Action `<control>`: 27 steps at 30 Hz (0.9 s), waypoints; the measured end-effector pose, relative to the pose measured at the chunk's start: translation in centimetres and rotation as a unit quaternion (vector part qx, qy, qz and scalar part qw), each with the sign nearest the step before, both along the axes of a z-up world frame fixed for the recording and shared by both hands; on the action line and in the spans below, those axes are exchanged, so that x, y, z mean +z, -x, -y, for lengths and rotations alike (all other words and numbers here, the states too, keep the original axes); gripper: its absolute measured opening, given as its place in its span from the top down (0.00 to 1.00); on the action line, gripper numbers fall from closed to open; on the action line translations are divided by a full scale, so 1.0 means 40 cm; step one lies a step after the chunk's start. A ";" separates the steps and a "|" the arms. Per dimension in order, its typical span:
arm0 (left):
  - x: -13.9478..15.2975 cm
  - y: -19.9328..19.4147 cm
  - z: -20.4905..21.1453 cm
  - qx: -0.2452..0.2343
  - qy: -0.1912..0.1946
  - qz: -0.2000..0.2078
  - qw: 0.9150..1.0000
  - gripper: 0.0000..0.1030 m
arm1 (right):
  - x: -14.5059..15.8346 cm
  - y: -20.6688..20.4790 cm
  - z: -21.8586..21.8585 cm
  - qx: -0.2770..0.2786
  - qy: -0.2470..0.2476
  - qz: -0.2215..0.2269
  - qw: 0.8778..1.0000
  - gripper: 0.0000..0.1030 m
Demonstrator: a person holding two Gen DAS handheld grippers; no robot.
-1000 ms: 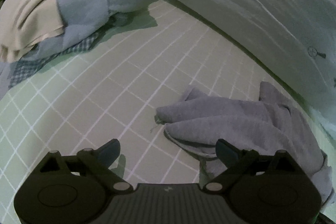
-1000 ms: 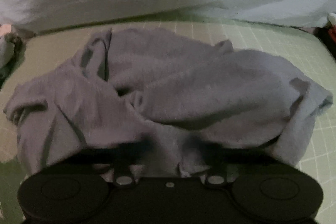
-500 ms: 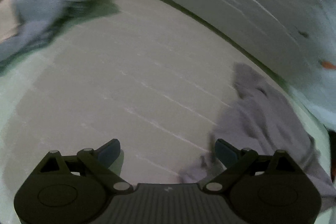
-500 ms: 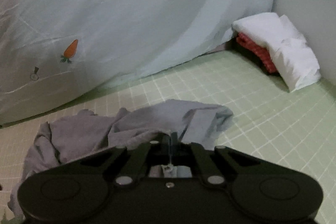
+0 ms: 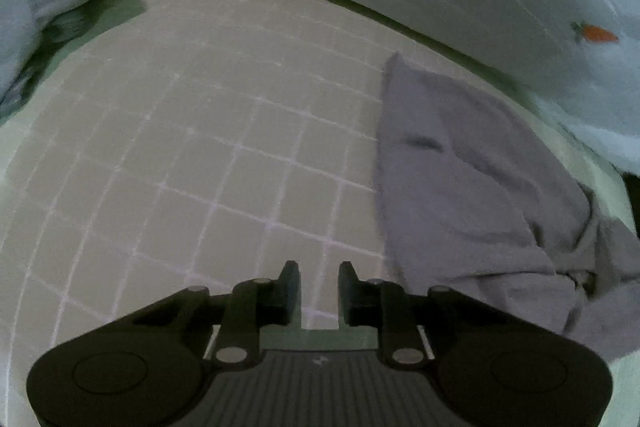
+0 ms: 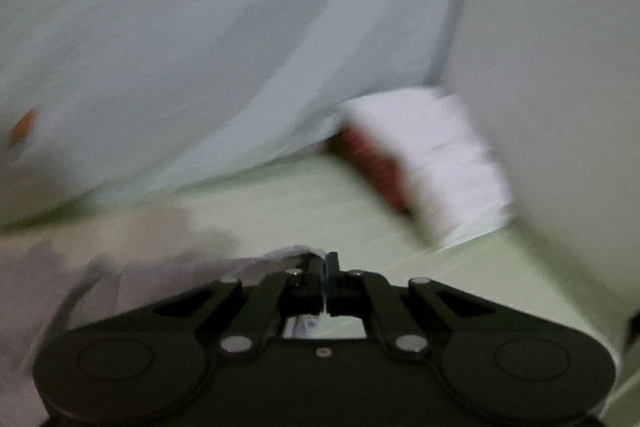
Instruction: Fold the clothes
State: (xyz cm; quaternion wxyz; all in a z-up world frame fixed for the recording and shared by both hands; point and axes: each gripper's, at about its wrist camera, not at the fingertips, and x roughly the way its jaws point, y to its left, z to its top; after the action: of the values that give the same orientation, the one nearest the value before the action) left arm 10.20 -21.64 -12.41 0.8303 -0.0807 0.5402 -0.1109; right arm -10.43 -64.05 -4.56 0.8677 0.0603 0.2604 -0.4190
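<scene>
Grey garment [image 6: 60, 279] blurred beyond recognition

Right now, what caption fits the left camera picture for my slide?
Left gripper, narrowly open and empty, hovers over the green checked sheet beside the crumpled grey garment.

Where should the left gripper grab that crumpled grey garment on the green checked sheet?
Probably the grey garment's straight left edge, near its far pointed corner. Bring the left gripper in from the bare green checked sheet; that edge looks flat and exposed.
</scene>
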 end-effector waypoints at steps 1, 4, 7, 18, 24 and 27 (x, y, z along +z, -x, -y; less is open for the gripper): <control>0.002 0.003 -0.010 0.009 0.004 0.000 1.000 0.75 | 0.013 0.011 0.025 -0.022 0.003 0.010 1.000 0.99; 0.006 0.005 -0.023 0.026 0.009 0.000 1.000 0.65 | 0.005 0.020 0.062 -0.038 -0.025 0.004 0.999 0.78; 0.016 0.003 -0.014 0.028 0.008 0.005 1.000 0.47 | -0.032 0.019 0.036 -0.011 -0.062 0.002 0.998 0.43; 0.007 -0.055 0.139 -0.025 0.039 -0.019 0.999 0.28 | -0.224 -0.065 -0.067 0.037 -0.288 -0.031 0.956 0.28; -0.011 -0.051 0.220 -0.086 0.000 -0.012 0.996 0.61 | -0.238 -0.086 -0.067 0.053 -0.280 -0.050 0.957 0.44; -0.018 -0.050 0.236 -0.104 -0.015 -0.008 0.994 0.96 | -0.240 -0.086 -0.055 0.060 -0.263 -0.069 0.961 0.77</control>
State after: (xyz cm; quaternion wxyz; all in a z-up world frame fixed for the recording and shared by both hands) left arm 12.21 -31.07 -13.13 0.8108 -0.0124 0.5541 -0.1884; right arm -6.97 -61.85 -14.16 0.8251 0.2413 0.4235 -0.2858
